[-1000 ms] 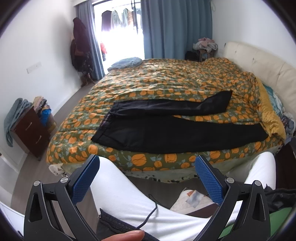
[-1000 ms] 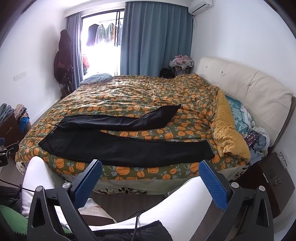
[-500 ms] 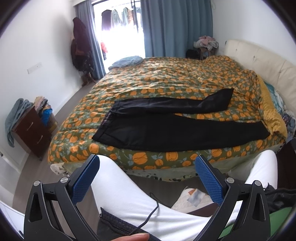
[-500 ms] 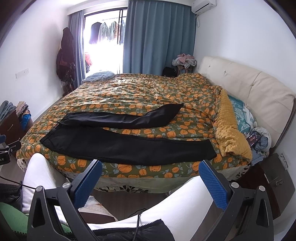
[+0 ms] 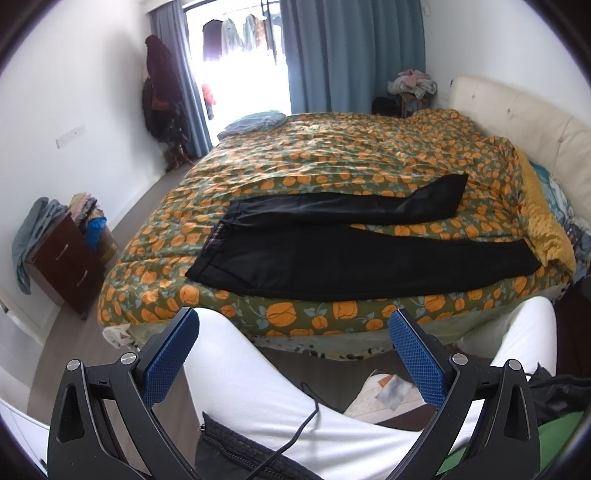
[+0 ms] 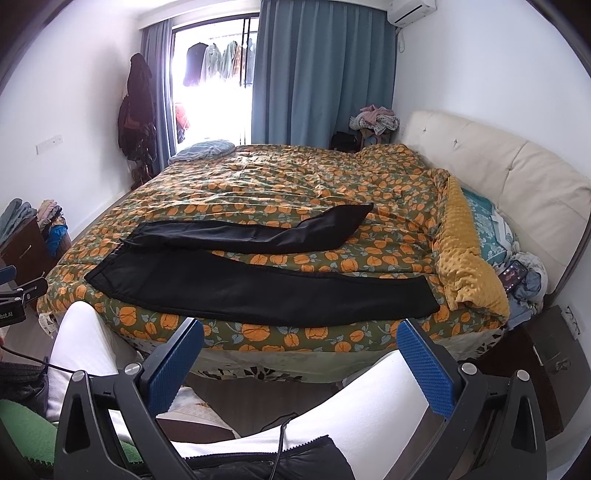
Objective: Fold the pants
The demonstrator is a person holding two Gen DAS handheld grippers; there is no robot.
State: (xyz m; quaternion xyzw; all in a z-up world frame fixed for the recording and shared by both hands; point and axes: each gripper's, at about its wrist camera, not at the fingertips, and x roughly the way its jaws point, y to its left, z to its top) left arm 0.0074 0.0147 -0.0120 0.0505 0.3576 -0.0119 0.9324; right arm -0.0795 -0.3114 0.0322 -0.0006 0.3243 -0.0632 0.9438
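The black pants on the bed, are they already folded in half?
No, the black pants lie flat with both legs spread apart on the bed.

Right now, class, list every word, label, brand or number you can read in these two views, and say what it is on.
"...ot.AI": white letters, cut off by the frame edge, on the black clamp at the left of the right wrist view.
Air conditioner: any marking too small to read.
Phone beside the bed: screen too blurred to read.
Nothing else legible.

Knees (image 5: 236, 369) block low path; room above pants (image 5: 351, 258) open.
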